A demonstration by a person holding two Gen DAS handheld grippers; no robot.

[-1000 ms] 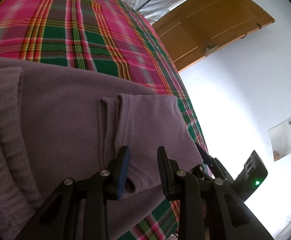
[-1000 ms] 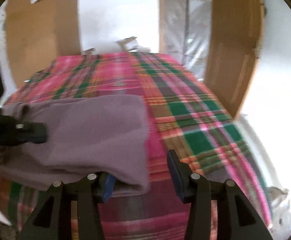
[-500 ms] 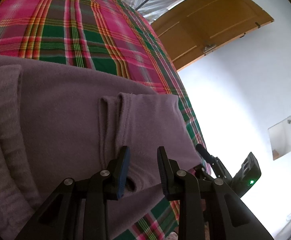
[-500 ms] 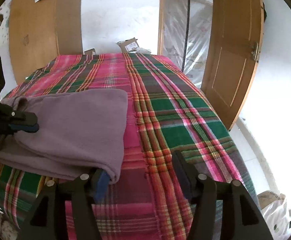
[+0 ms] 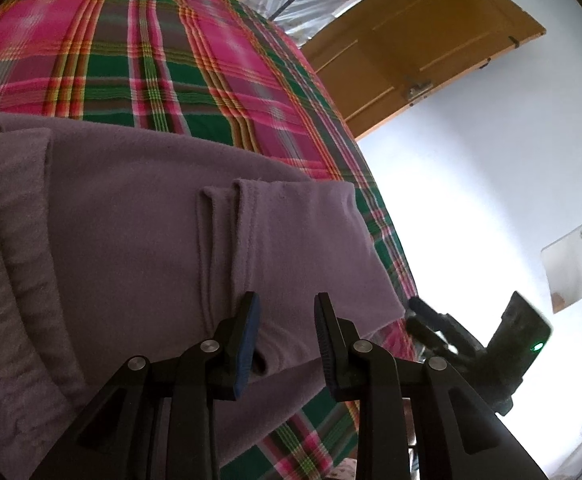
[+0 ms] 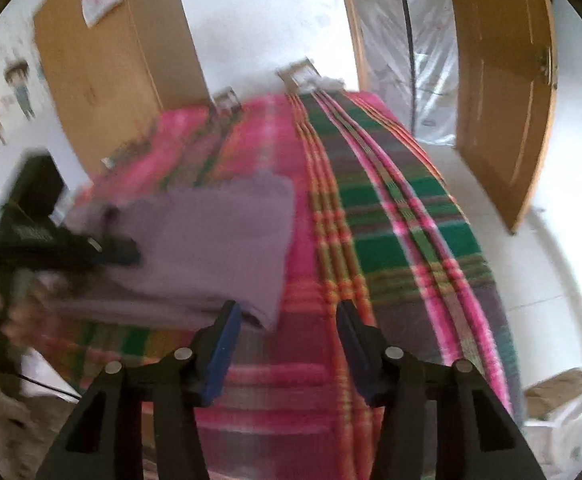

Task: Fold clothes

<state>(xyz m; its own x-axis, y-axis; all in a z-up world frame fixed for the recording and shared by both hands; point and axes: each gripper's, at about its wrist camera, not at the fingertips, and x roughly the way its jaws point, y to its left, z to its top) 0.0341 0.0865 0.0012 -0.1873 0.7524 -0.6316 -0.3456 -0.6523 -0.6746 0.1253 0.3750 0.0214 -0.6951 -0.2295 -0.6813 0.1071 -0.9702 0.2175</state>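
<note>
Purple garment (image 5: 139, 240) folded on bed (image 5: 139, 68). Right claw (image 6: 287, 344) now open, withdrawn from garment corner; left claw (image 5: 285, 336) open, over garment: fold released.

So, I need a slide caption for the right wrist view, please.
Open right tongs hover by the corner of the folded purple garment on a plaid bedspread.
</note>
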